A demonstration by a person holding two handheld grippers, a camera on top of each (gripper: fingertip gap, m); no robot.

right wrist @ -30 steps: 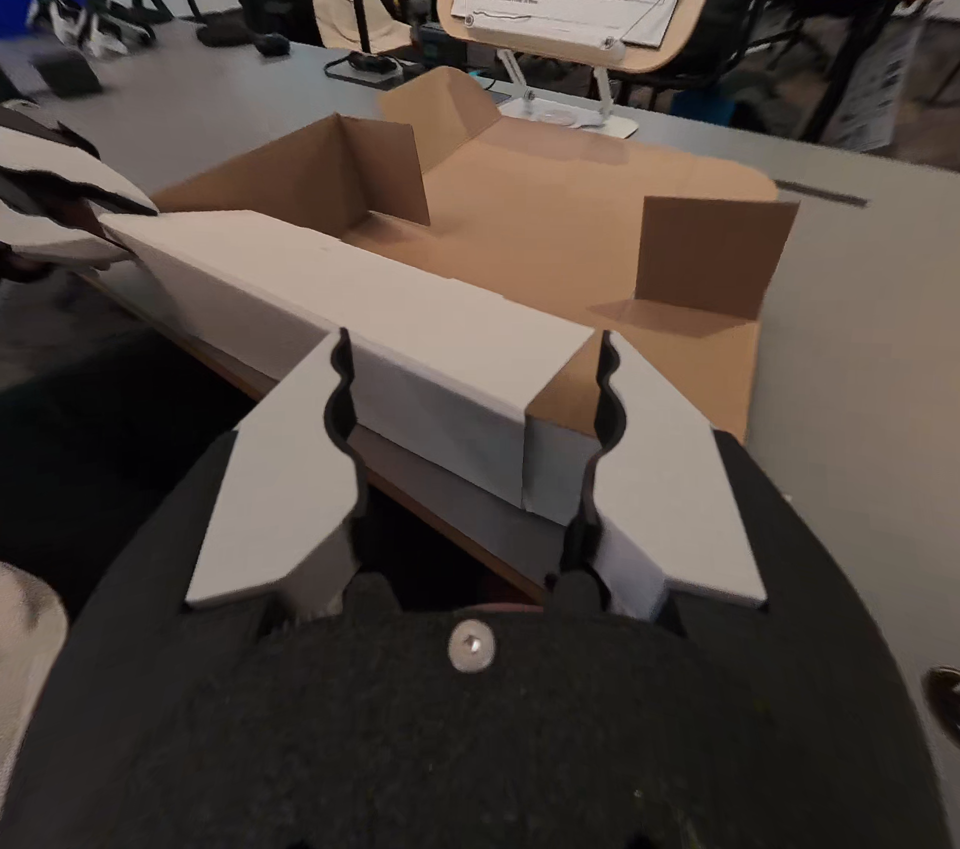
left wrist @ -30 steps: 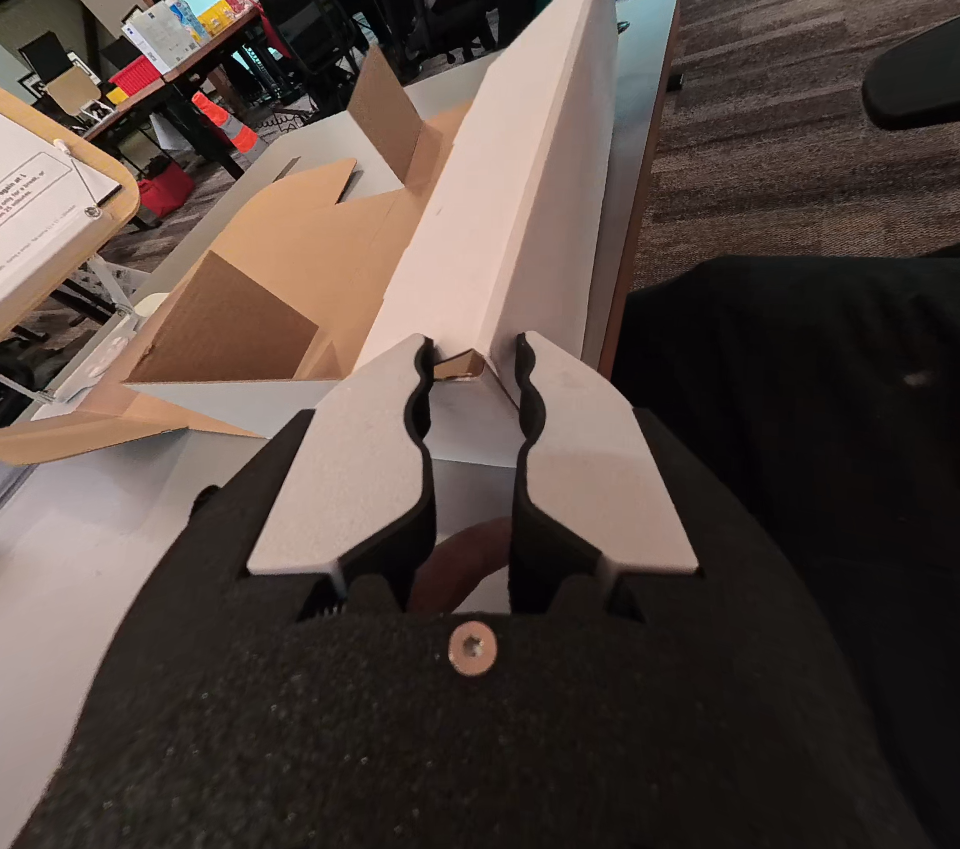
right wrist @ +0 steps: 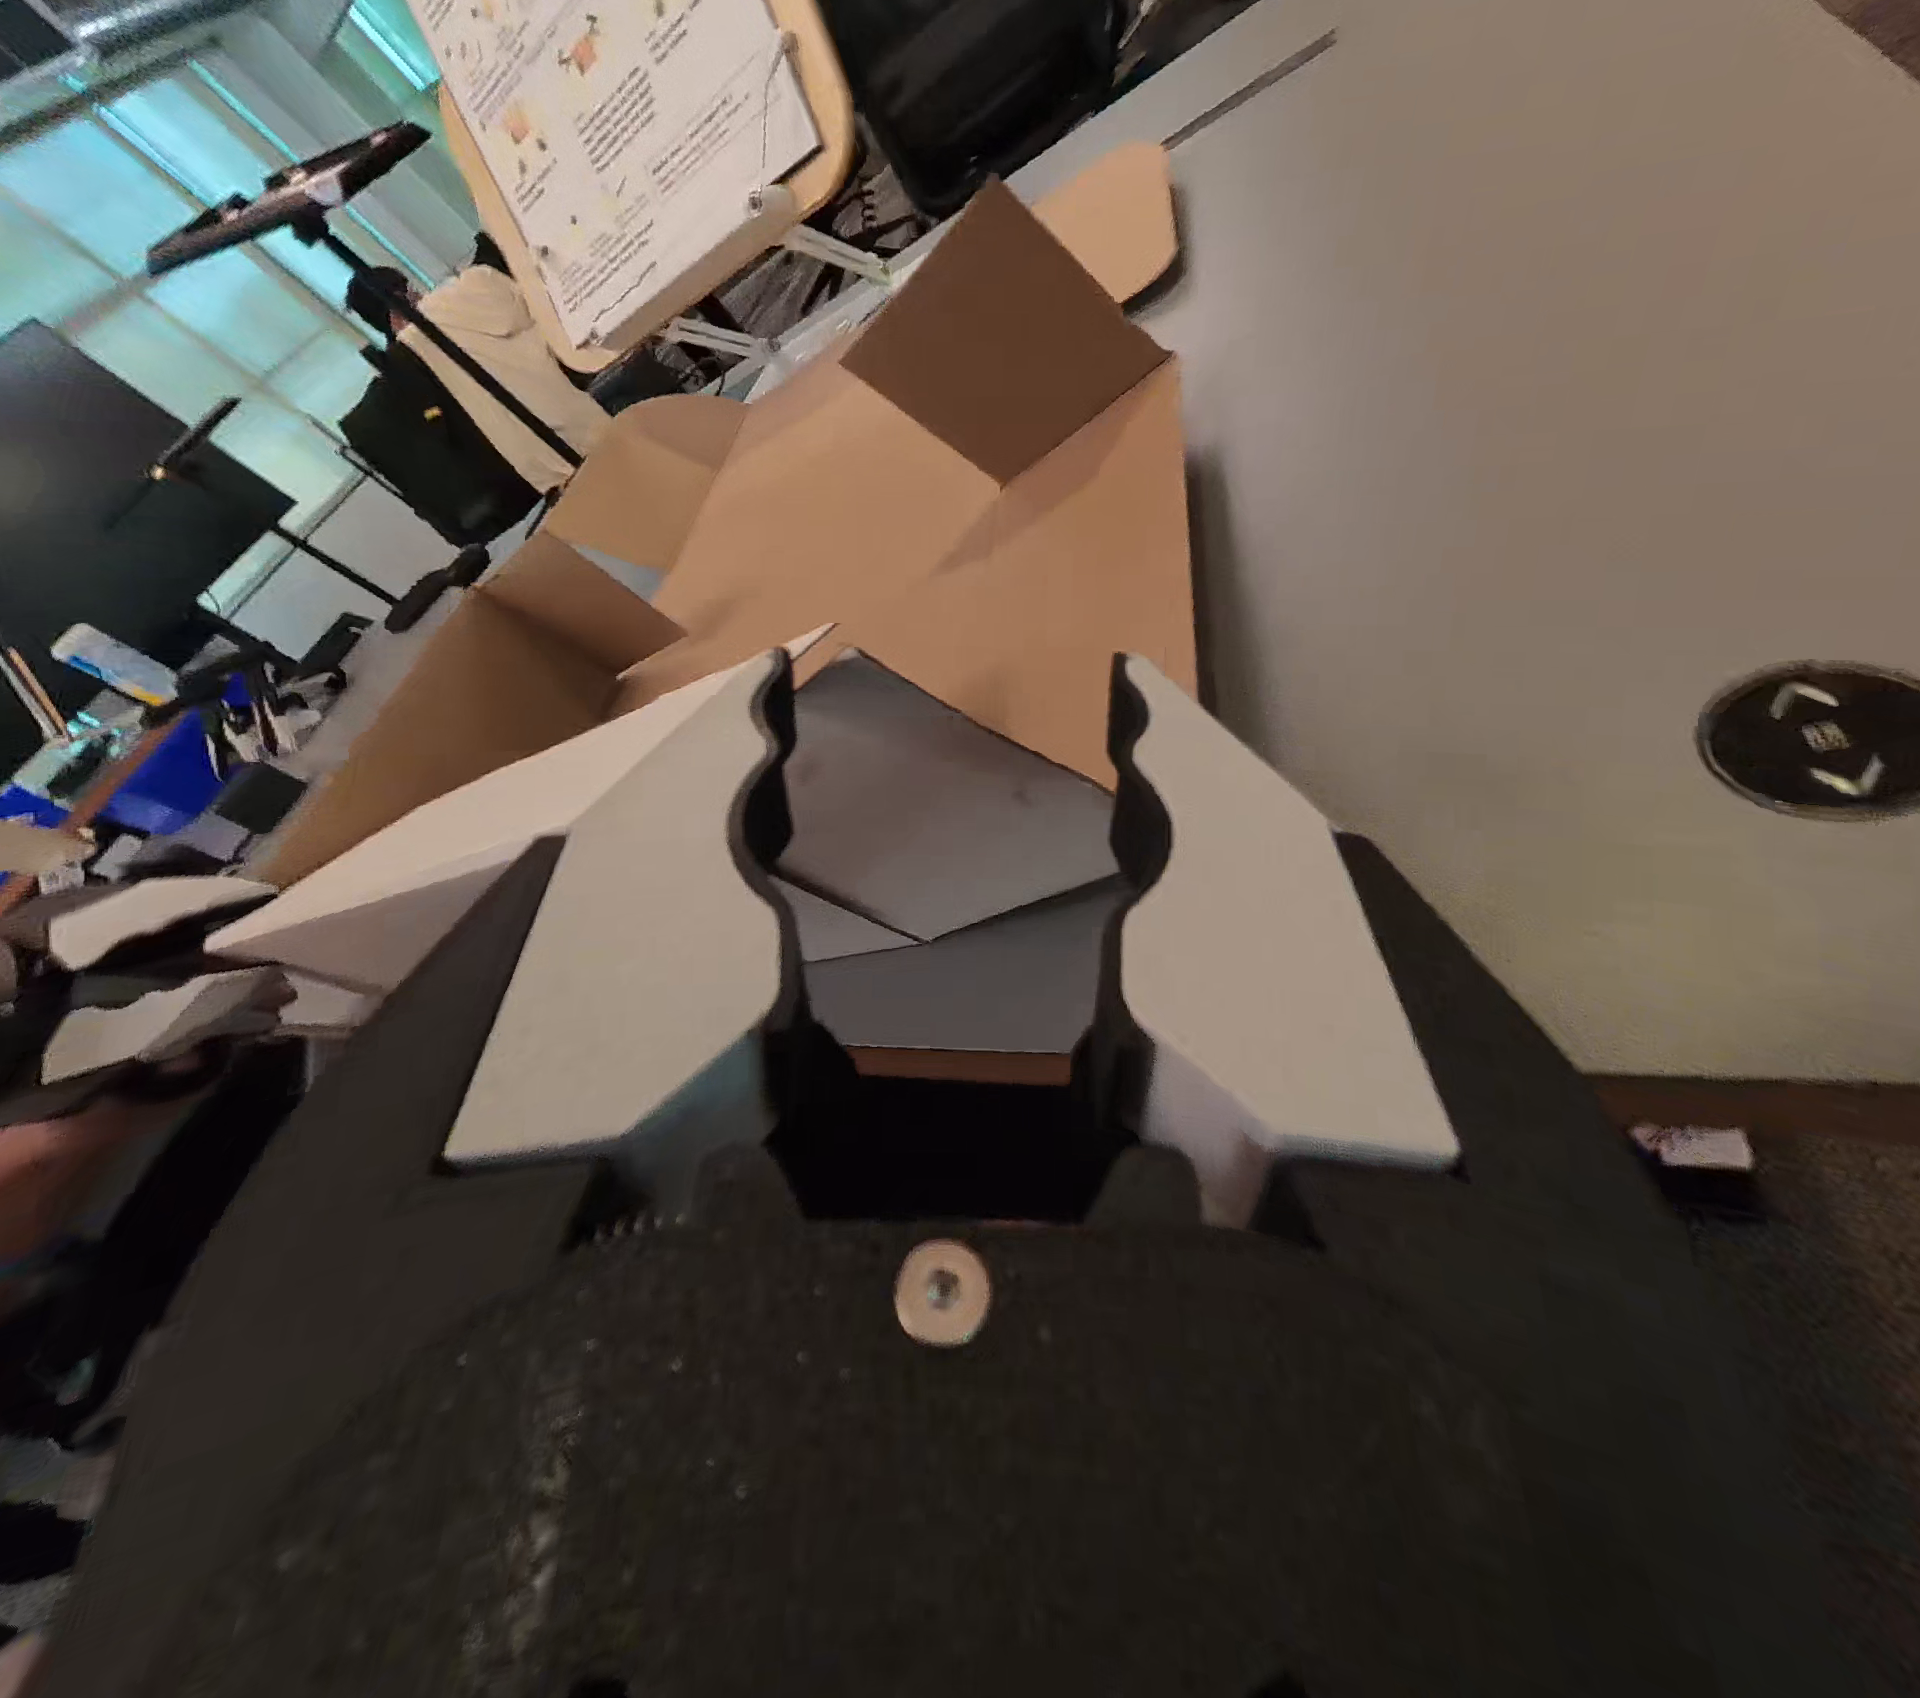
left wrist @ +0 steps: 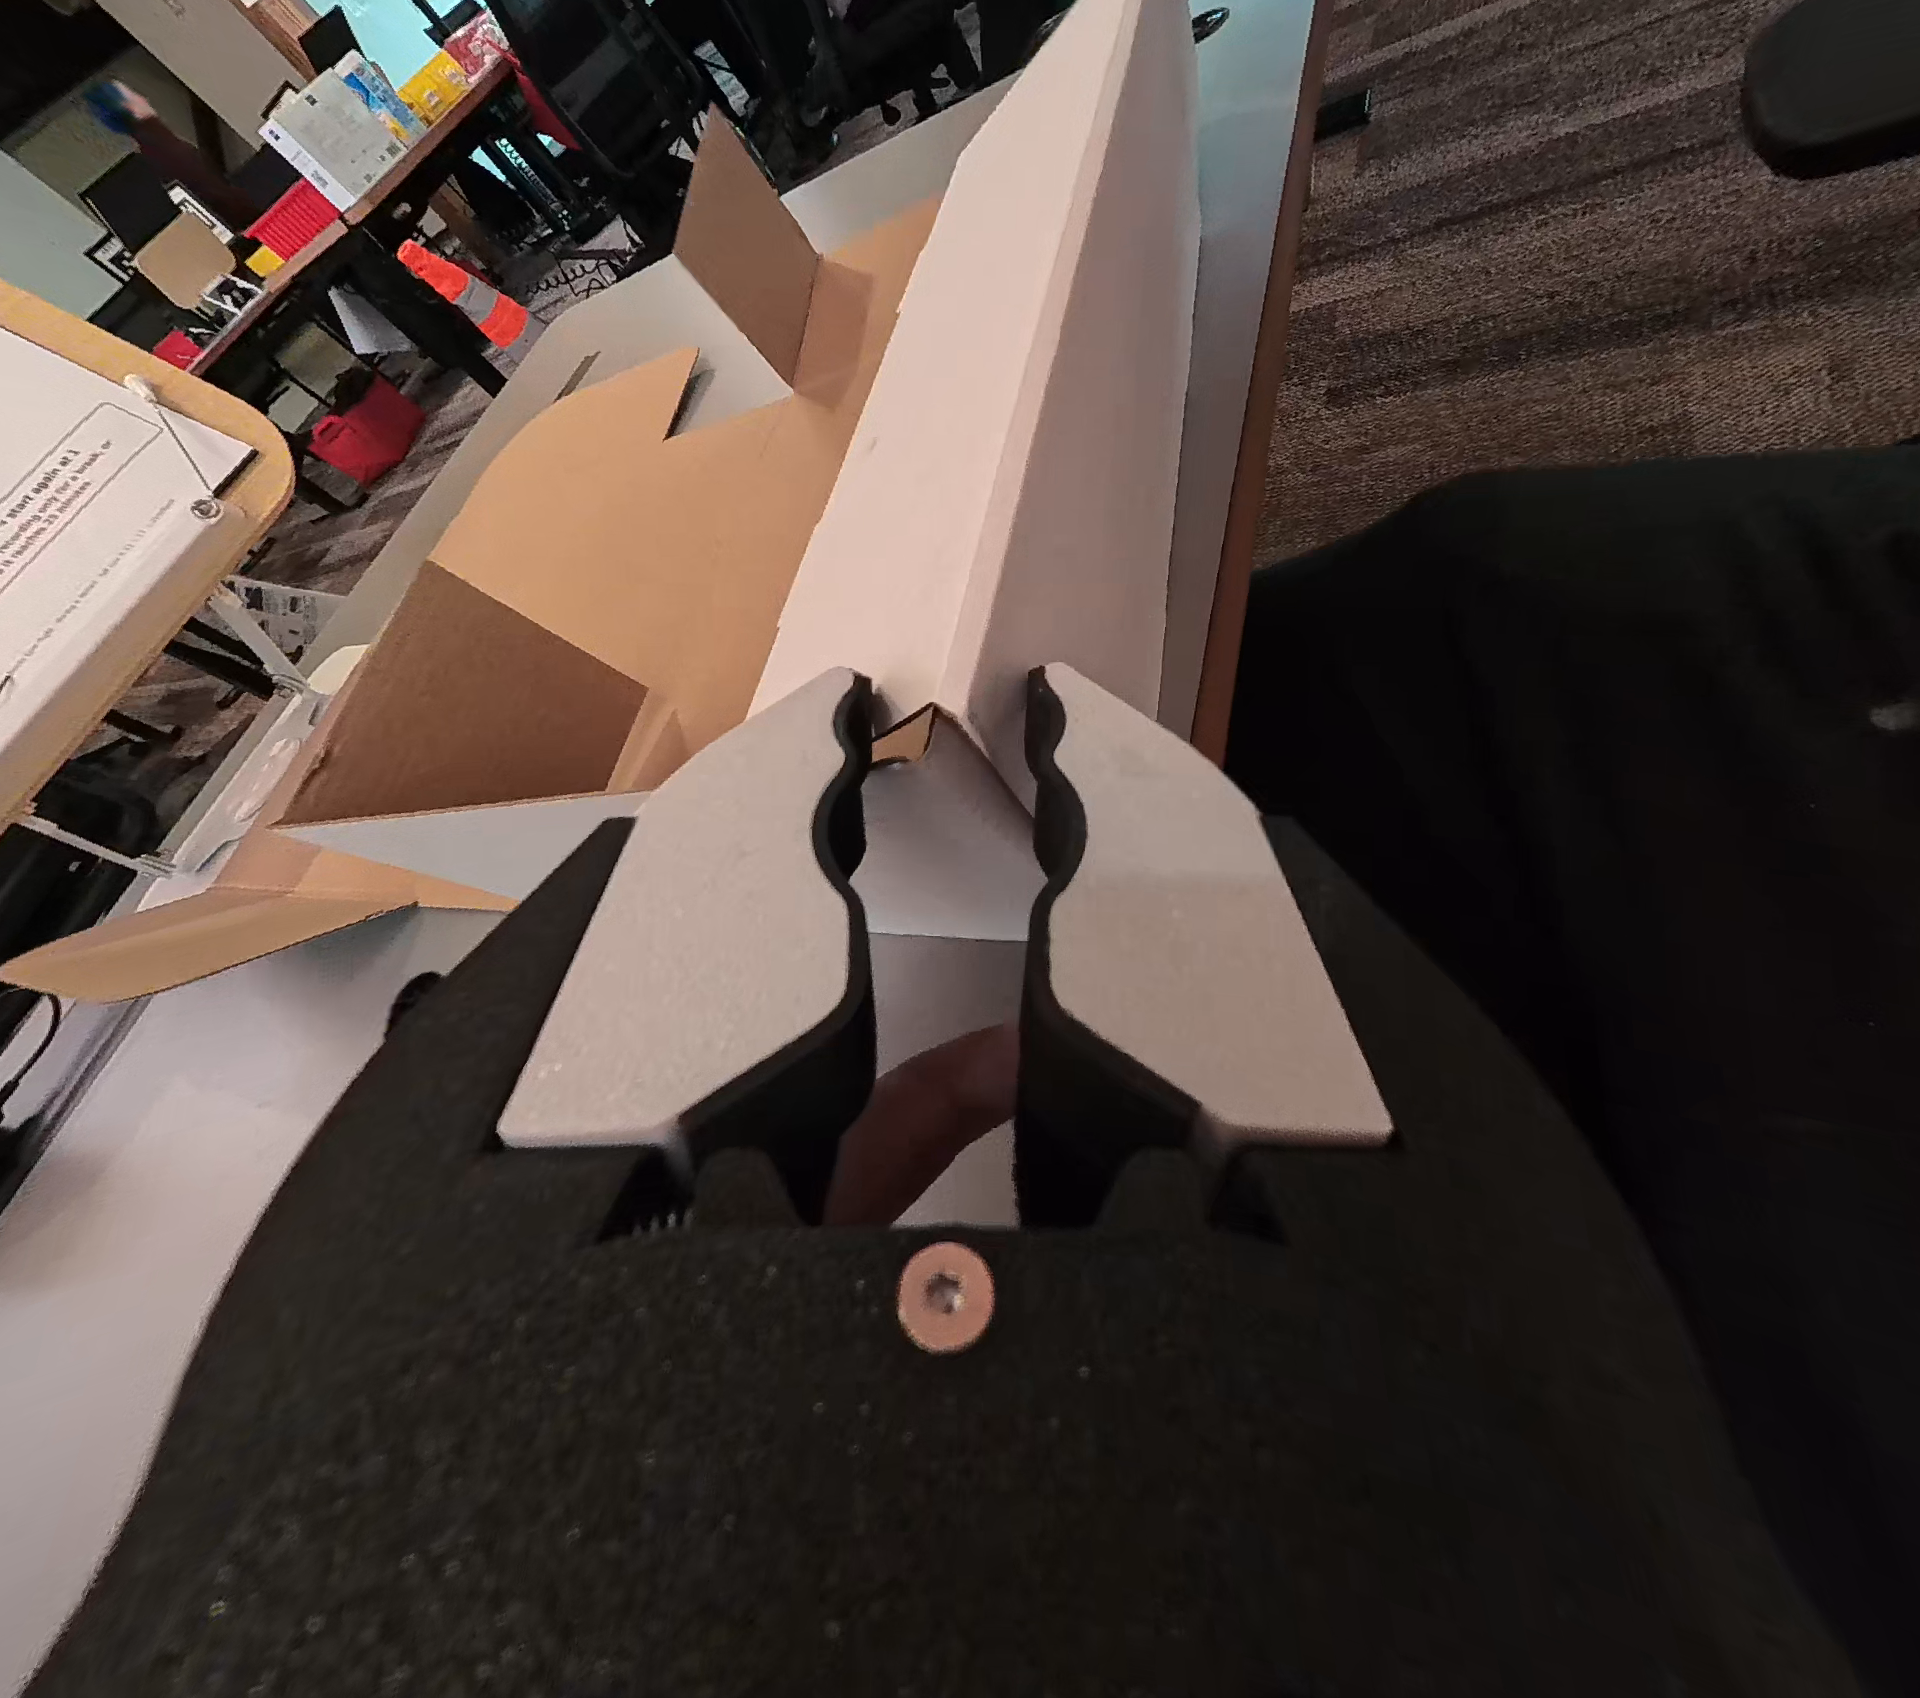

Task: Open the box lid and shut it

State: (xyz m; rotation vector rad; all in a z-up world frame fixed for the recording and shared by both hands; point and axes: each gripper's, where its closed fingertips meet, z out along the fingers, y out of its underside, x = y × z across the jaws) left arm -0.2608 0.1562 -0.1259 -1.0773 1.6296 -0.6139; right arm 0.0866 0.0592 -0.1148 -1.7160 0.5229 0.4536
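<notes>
Left wrist view: the flat cardboard box, white outside and brown inside [left wrist: 665,568], lies opened up on the pale grey table [left wrist: 1236,318], so the opening looks done and the shutting is left, as I read it. Your left claw [left wrist: 948,698] is at a narrow gap, straddling the near end of the raised white front flap [left wrist: 1029,360]; whether the pads actually pinch it, you can't tell from here.

Right wrist view: it's blurred, but the box [right wrist: 987,568] is spread ahead with brown side flaps standing up. Your right claw [right wrist: 945,677] stands fairly wide and holds nothing; the box's white corner [right wrist: 935,817] sits between the fingers, untouched as far as I can judge. The lid needs folding over.
</notes>
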